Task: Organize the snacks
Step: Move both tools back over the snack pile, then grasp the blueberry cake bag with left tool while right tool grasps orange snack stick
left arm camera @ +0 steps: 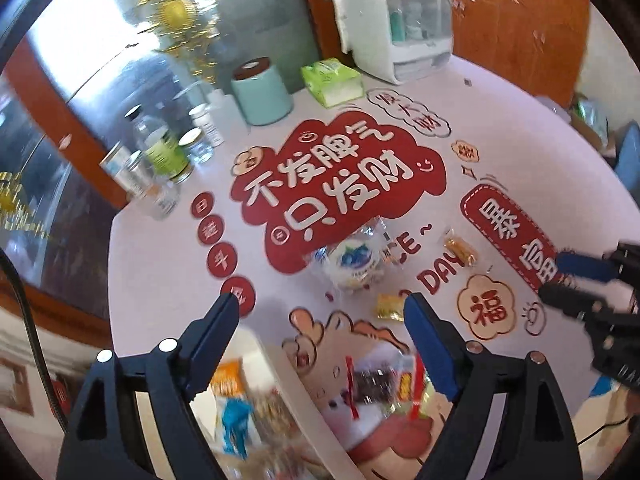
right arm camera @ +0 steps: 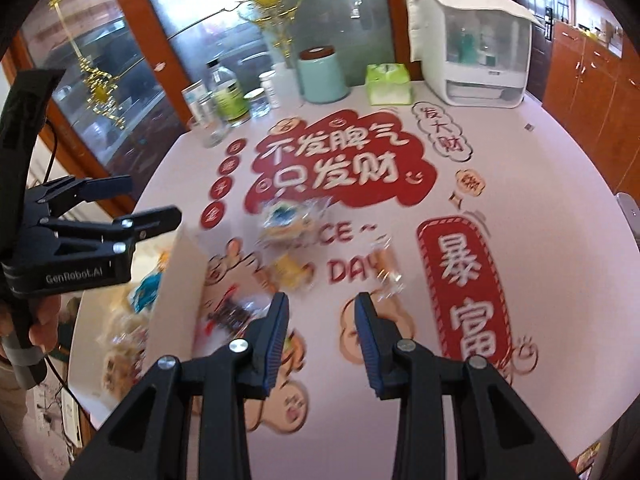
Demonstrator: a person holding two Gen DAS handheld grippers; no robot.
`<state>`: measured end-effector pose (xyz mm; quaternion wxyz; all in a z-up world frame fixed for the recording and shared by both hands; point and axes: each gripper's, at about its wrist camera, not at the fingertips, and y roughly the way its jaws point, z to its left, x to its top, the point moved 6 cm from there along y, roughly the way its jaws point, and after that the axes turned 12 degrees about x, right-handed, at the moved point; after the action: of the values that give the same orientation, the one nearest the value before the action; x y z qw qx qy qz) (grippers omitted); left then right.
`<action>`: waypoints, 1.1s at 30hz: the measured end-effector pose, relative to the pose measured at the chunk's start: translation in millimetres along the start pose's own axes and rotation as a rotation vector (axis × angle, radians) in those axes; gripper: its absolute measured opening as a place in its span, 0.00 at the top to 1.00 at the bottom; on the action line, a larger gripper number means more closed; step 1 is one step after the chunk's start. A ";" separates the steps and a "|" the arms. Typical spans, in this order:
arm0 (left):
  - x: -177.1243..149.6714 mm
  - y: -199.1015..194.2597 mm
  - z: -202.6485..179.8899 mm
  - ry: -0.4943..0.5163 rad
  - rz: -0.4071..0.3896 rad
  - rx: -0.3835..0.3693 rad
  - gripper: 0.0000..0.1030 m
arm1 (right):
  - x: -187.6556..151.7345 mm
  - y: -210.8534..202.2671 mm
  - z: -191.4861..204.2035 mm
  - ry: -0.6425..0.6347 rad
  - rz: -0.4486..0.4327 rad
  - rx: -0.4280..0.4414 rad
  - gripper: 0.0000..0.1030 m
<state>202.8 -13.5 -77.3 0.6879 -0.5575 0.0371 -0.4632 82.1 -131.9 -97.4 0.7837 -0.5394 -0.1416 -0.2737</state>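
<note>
Loose snacks lie on the printed white tablecloth [left arm camera: 168, 248]: a blueberry pack [left arm camera: 354, 258] [right arm camera: 284, 216], a small yellow packet [left arm camera: 390, 307] [right arm camera: 290, 272], an orange wrapped sweet [left arm camera: 460, 252] [right arm camera: 386, 268] and a dark packet [left arm camera: 372, 388] [right arm camera: 232, 314]. A white box [right arm camera: 180, 288] at the table's near left holds several snacks [left arm camera: 228, 400]. My left gripper [left arm camera: 320, 308] [right arm camera: 154, 198] hangs open over the box's edge, empty. My right gripper [right arm camera: 322, 304] [left arm camera: 550, 276] hovers open, nothing between its pads, just short of the orange sweet.
Along the far edge stand bottles and jars [left arm camera: 160, 148], a mint canister [left arm camera: 262, 96], a green tissue pack [left arm camera: 332, 80] and a white storage cabinet [left arm camera: 394, 20]. Glass cabinet doors lie behind. A person's hand [right arm camera: 44, 324] holds the left gripper's handle.
</note>
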 end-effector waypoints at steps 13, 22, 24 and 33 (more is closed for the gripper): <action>8.0 137.0 -53.8 0.289 0.182 -0.037 0.19 | 18.9 97.3 -71.6 0.112 0.143 -0.016 0.63; 19.2 176.9 -86.8 0.453 0.195 -0.025 0.19 | 8.3 138.8 -89.5 0.118 0.217 -0.021 0.63; 20.6 186.2 -91.5 0.474 0.204 -0.017 0.16 | 7.3 143.0 -90.0 0.111 0.225 -0.017 0.63; 28.1 192.8 -85.6 0.298 0.277 -0.180 0.47 | 9.7 149.9 -90.3 0.069 0.207 -0.027 0.65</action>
<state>285.1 -105.0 -250.9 0.6795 -0.5316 0.2557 -0.4362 170.6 -177.7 -241.6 0.8047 -0.5520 -0.0542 -0.2117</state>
